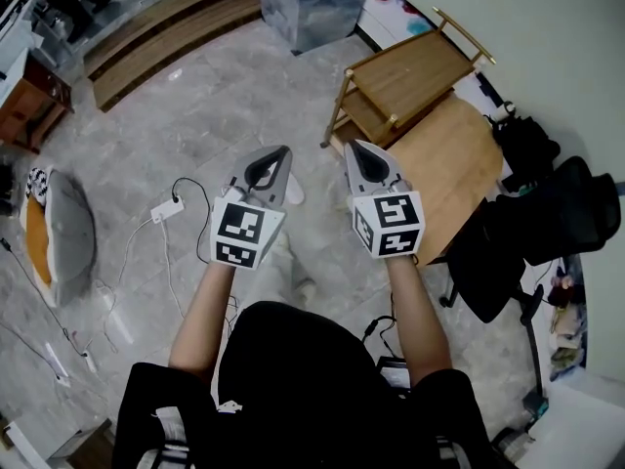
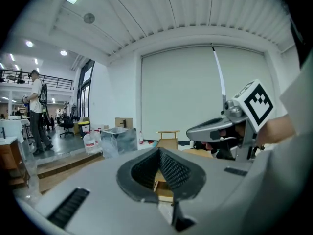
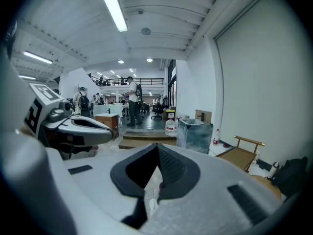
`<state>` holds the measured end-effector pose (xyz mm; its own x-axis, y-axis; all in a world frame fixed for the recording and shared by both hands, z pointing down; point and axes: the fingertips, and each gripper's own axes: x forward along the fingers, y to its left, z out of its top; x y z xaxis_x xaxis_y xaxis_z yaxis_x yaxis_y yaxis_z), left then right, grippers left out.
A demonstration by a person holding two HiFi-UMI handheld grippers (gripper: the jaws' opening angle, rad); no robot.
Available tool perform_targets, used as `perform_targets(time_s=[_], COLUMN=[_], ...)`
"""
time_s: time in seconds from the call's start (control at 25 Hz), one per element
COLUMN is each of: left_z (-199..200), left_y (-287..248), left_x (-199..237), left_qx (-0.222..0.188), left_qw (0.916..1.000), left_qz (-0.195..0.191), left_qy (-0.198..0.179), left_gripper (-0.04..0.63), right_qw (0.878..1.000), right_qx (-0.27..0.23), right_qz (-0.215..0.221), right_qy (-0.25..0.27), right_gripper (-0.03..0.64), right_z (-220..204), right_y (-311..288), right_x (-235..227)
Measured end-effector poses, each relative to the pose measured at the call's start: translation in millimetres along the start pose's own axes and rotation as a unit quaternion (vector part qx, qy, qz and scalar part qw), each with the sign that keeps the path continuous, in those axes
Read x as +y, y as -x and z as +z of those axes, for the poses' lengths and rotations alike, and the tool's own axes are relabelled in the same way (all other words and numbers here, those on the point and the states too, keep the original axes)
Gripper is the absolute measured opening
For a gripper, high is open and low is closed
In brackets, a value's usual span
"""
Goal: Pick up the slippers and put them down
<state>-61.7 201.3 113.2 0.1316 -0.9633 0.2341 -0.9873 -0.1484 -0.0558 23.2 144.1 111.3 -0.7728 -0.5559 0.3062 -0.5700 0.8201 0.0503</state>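
Which thing on the marble floor (image 1: 225, 96) is a slipper cannot be told for sure; a small pale shape (image 1: 294, 192) lies on it, showing just past the left gripper (image 1: 277, 158). That gripper's 2 jaws are pressed together at the tips with nothing between them. The right gripper (image 1: 358, 154) is level with it and just beside it, its jaws likewise pressed together and empty. Both are held out in front of the person, pointing forward. Ahead on the right stands a wooden trolley (image 1: 410, 78) next to a wooden worktop (image 1: 457, 179), with a black chair (image 1: 547, 225) at its side. A white power strip (image 1: 166, 208) and a grey cushion (image 1: 70, 234) lie well off to the left.
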Motion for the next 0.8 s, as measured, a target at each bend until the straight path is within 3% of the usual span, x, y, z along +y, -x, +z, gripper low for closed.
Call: perform_targets(time_s=[0.8], left_z=[82], left_y=[87], left_x=[-51], left_qx=[-0.089], left_qw=[0.995], left_qz=[0.006], left_qy=[-0.046], left_gripper=[0.003], right_qw=[0.995], right_qx=[-0.094], right_qz=[-0.014], right_qy=[0.037], right_gripper=[-0.002], right_z=[75], right_y=[104], right_x=[40])
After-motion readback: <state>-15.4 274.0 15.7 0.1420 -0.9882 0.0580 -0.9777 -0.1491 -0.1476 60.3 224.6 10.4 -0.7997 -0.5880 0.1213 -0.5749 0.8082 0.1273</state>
